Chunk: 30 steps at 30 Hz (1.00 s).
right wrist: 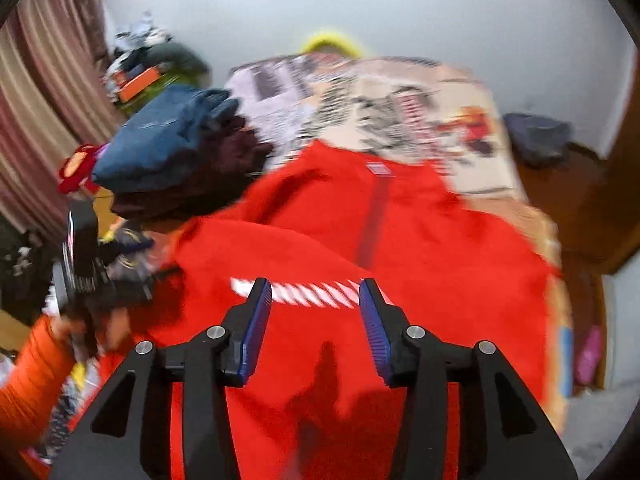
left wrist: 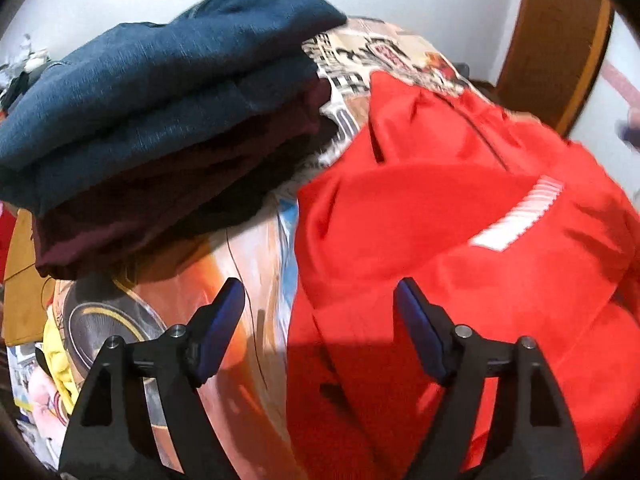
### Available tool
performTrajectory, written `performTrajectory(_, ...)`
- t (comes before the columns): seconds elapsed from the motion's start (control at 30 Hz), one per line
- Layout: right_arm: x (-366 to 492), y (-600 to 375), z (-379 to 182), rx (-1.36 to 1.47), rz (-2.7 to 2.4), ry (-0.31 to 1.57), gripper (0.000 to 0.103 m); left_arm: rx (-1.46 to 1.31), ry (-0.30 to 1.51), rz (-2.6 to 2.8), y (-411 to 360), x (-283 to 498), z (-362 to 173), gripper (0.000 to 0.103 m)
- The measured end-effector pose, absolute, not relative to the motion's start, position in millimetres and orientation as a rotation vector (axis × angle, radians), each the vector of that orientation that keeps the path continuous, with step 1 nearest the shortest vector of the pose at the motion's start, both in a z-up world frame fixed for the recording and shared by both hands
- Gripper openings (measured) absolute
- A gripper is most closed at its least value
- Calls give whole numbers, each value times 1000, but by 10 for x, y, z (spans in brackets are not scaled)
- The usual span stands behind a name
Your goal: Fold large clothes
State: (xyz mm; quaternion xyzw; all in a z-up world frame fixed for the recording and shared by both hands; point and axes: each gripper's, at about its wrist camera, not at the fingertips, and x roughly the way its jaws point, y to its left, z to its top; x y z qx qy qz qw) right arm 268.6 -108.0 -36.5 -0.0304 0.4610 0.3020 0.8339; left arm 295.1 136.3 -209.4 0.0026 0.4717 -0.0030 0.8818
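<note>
A large red garment (left wrist: pixel 460 240) with a white printed stripe lies spread on the patterned bed cover, one flap folded over. It fills the middle of the right wrist view (right wrist: pixel 400 240). My left gripper (left wrist: pixel 320 300) is open and empty, hovering over the garment's left edge. My right gripper (right wrist: pixel 316 296) is open and empty above the garment's near part, by the white stripe (right wrist: pixel 304 292). The left gripper also shows in the right wrist view (right wrist: pixel 92 272), held by a hand in an orange sleeve.
A stack of folded clothes, blue on top (left wrist: pixel 160 92) and dark maroon (left wrist: pixel 160 200) below, sits on the bed left of the red garment; it also shows in the right wrist view (right wrist: pixel 168 140). A curtain (right wrist: pixel 40 120), a cluttered corner and a wooden door frame (left wrist: pixel 560 40) surround the bed.
</note>
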Motion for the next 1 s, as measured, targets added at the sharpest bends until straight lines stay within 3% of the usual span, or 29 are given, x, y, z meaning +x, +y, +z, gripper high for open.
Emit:
performTrajectory(0.27, 3335, 159, -1034, -20, 742, 1180, 42, -76, 1032, -16, 1538, 2954, -2368, 78)
performTrajectory(0.47, 3609, 538, -1573, 67, 734, 1341, 39, -52, 1003, -13, 1488, 2901, -2385, 81)
performTrajectory(0.5, 3623, 555, -1611, 74, 737, 1340, 32, -40, 997, -8, 1473, 2882, -2385, 82)
performTrajectory(0.53, 3619, 556, -1626, 74, 733, 1328, 11, -33, 994, -5, 1458, 2886, -2393, 82)
performTrajectory(0.57, 3616, 569, -1619, 51, 717, 1304, 6, -19, 989, -2, 1429, 2887, -2399, 82)
performTrajectory(1.0, 3885, 459, -772, 178, 714, 990, 3, -25, 980, 5, 1389, 2885, -2458, 89)
